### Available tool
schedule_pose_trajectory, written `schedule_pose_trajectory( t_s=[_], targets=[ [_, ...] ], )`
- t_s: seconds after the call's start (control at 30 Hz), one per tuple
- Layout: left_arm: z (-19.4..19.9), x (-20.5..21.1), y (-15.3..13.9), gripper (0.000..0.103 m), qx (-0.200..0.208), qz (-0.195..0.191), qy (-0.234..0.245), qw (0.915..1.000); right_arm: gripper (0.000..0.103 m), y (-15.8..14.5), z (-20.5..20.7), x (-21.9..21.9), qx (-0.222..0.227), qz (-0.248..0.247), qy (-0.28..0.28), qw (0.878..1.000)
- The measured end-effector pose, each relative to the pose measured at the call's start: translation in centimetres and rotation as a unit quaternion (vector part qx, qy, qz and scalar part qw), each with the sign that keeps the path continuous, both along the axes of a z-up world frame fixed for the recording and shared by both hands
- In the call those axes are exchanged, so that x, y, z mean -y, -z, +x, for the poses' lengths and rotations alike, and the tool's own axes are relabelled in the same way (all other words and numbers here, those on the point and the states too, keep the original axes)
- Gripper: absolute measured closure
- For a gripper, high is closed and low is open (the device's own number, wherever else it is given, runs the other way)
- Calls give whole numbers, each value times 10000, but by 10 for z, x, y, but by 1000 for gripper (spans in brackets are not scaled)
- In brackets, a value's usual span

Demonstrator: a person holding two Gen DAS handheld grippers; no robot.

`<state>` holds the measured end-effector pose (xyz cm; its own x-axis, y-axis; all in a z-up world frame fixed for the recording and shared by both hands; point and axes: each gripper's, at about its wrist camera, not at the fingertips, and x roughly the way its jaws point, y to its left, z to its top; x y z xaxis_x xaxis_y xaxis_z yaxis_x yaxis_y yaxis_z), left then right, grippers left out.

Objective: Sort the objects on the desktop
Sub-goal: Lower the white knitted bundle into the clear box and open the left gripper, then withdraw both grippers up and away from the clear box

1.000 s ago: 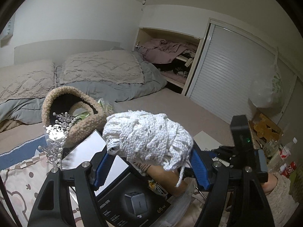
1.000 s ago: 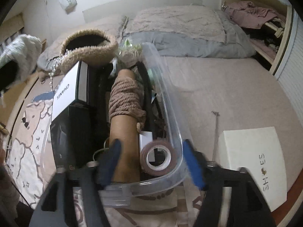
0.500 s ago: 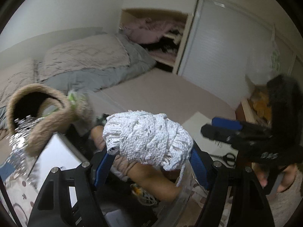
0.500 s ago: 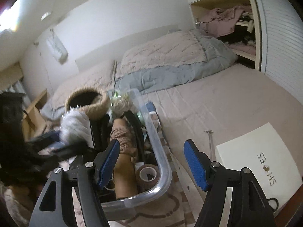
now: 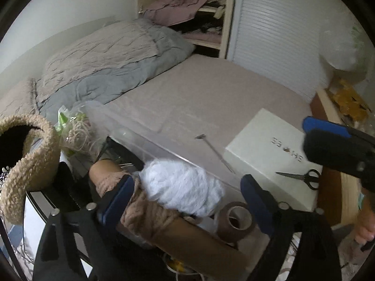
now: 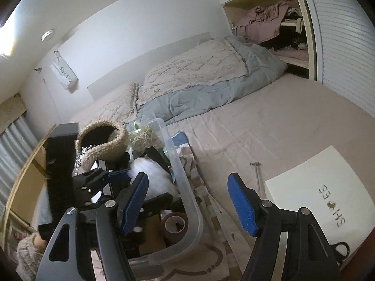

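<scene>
My left gripper (image 5: 185,196) stands open inside the clear plastic bin (image 5: 164,145). The white lace bundle (image 5: 182,187) lies between its blue fingers, resting on the brown yarn spool (image 5: 150,213); the right finger stands clear of it. The bundle also shows in the right wrist view (image 6: 154,175). My right gripper (image 6: 187,203) is open and empty, held above the bed beside the bin (image 6: 187,187). A roll of brown tape (image 5: 234,220) stands in the bin's corner.
A fuzzy tan bag (image 5: 25,164) and a black box sit in the bin's left part. A white shoe box (image 5: 269,159) with scissors (image 5: 302,176) on it lies on the bed to the right. A thin metal needle (image 5: 215,152) lies between box and bin.
My left gripper has swung right and down into the bin with the lace bundle and has opened around it. My right gripper has risen and pulled back from the bin.
</scene>
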<state>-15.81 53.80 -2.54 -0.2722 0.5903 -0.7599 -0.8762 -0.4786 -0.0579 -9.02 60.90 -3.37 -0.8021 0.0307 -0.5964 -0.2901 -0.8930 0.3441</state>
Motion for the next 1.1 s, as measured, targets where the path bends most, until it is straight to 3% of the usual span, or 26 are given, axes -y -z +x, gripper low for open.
schedule_pose_trajectory(
  t_s=[0.2, 0.4, 0.5, 0.73, 0.83, 0.87, 1.0, 1.1],
  targets=[
    [-6, 33, 1, 9, 130, 132, -71, 9998, 36, 1, -11, 8, -56, -14, -175, 9998],
    [-3, 73, -8, 9, 0, 320, -114, 9994, 76, 9, -37, 28, 49, -167, -564, 9983],
    [1, 89, -14, 9, -54, 439, -105, 9990, 86, 18, -54, 39, 216, -286, -741, 9966],
    [10, 116, -27, 9, -146, 617, -159, 9979, 89, 49, -85, 52, 951, -190, -656, 9931],
    [13, 127, -32, 9, -238, 701, -216, 9970, 95, 55, -89, 48, 983, -237, -549, 9934],
    [14, 131, -34, 9, -280, 731, -242, 9966, 103, 60, -90, 45, 1042, -264, -484, 9930],
    [16, 141, -40, 9, -311, 842, -286, 9956, 103, 73, -95, 41, 1184, -494, -469, 9906],
    [19, 147, -41, 9, -331, 889, -320, 9950, 103, 66, -89, 45, 1068, -530, -458, 9918]
  ],
)
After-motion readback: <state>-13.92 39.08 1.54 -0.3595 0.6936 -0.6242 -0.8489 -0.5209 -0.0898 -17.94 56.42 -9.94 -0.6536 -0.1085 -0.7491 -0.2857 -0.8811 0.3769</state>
